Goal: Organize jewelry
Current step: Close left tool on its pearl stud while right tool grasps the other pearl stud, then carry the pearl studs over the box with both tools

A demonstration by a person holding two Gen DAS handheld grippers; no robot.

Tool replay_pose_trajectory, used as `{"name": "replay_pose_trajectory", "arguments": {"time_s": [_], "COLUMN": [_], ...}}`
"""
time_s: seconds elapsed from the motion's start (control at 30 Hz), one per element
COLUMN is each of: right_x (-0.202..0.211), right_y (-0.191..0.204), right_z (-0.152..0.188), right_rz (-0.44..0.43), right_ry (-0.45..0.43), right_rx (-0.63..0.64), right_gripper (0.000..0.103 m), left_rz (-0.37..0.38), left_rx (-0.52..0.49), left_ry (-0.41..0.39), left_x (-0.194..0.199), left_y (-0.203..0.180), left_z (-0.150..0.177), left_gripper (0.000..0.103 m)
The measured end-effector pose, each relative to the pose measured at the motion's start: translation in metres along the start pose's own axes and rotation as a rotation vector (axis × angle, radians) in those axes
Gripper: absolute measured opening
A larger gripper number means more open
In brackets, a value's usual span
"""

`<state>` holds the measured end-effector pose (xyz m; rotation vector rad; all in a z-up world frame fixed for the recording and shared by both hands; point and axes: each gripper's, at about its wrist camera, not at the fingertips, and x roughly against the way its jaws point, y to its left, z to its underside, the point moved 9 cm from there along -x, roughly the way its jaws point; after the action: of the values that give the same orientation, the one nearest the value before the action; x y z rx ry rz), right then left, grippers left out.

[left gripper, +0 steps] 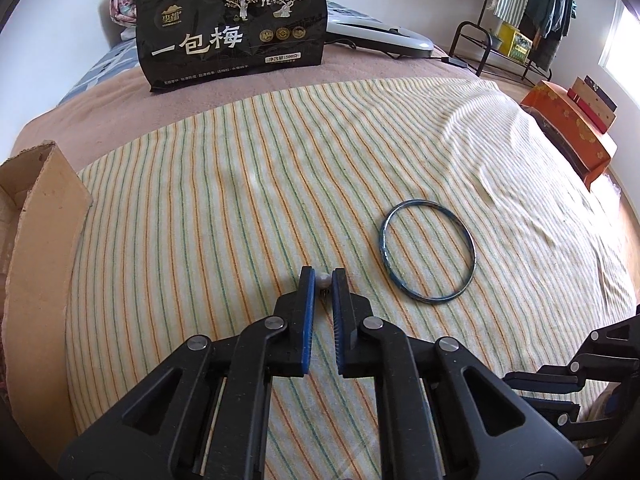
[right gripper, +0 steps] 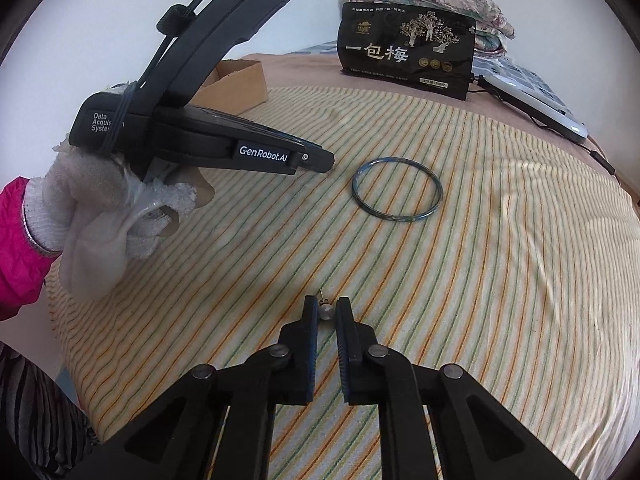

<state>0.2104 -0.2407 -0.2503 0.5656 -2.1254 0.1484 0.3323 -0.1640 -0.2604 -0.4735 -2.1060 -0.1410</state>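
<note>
Striped towel (left gripper: pixel 208 208) covered the bed; you had each gripper clamped on a pearl earring: left gripper (left gripper: pixel 323 280) on one pearl (left gripper: pixel 323 279), right gripper (right gripper: pixel 327 312) on another (right gripper: pixel 327 312), near the towel's front edge. Lifting gently seemed wise; the bangle (left gripper: pixel 427 251) lay nearby.

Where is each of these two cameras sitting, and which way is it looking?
Left wrist view: rides on the left gripper, looking down along its fingers, shut on a pearl earring; the right gripper's edge shows.
Right wrist view: rides on the right gripper, shut on another pearl earring; the gloved left hand and pink sleeve show.
Shared: striped towel, blue bangle, black snack bag, cardboard box.
</note>
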Motion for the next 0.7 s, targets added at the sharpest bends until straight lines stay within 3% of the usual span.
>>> {"name": "replay_pose_trajectory", "arguments": {"time_s": [0.7], "right_x": [0.042], "right_y": [-0.003], "right_z": [-0.033], "right_rz": [0.035], "right_ry": [-0.098], "right_rx": [-0.037], "right_gripper": [0.007], "left_rz": [-0.018], "left_rx": [0.063], "left_ry": [-0.110], "left_x": [0.073], "left_y": [0.027], "left_z": [-0.011], "left_gripper": [0.006]}}
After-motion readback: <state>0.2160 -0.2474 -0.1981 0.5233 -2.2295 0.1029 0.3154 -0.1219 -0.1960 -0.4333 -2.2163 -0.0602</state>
